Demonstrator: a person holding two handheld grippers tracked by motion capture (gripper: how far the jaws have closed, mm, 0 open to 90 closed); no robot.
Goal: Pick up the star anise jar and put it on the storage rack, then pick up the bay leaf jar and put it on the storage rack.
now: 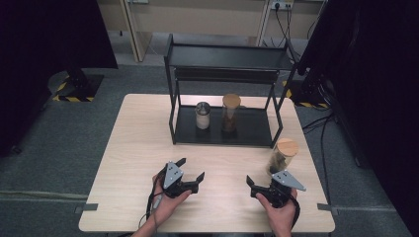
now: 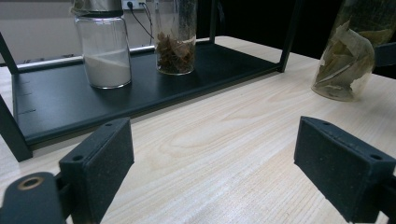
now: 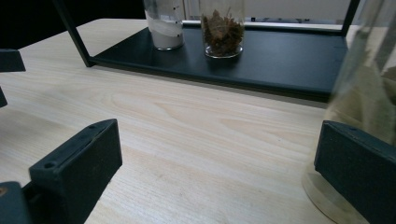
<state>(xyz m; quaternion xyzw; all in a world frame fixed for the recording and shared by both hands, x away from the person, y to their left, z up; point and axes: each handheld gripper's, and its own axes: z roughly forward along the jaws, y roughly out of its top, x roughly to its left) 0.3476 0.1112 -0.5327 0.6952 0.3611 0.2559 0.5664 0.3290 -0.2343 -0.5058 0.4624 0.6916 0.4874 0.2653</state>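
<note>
High view: I hold left gripper (image 1: pixel 191 169) and right gripper (image 1: pixel 259 186) low over the desk (image 1: pixel 138 148), both spread apart, cork-lidded leaf jar (image 1: pixel 282 155) just beyond the right one | Left gripper view: jaws wide, leaf jar far right | Right gripper view: jar touching the right jaw.

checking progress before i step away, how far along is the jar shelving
Two jars already stand on the rack's bottom shelf: the white powder jar and the cork-lidded jar. In hand: the right gripper, jaws open, sits beside the leaf jar on the table, not gripping it. Left gripper is open, holding nothing. Left, probably: grasp and shelve that jar.
</note>
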